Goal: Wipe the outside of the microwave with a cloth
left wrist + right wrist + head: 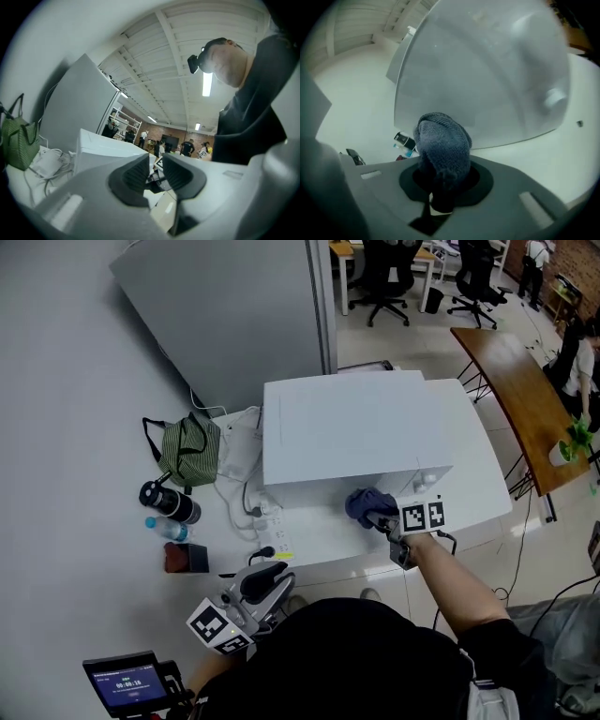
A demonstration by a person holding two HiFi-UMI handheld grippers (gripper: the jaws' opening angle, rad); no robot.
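1. Head view is giving us the action: the right hand-held gripper (380, 519) is squeezing a bunched dark-blue knitted cloth (366, 502) and holding it at the lower front face of the boxy white microwave (356, 427), which is sitting on the white tabletop (314, 545).
2. The left hand-held gripper (265, 579) is hanging low by the person's body, well apart from the microwave. Its jaws are standing slightly parted and are gripping nothing.
3. The wiping stroke looks to be under way on the front panel. To do it well, I'm thinking the cloth wants to be leading, with only fabric meeting the panel and the hard jaws staying off it. Even, overlapping passes across the face would do best, easing round the pale round knob (555, 98).
4. The top and sides are looking like ground yet to cover, so the wrist will be needing to turn for each face.
5. Right gripper view is showing what the head view is missing: the cloth is bulging well past the jaw tips, so there is plenty of padding.
6. Left gripper view is confirming the narrow gap between its dark pads.
7. Only the head view is taking in the green striped bag (187, 448) lying just left of the microwave.
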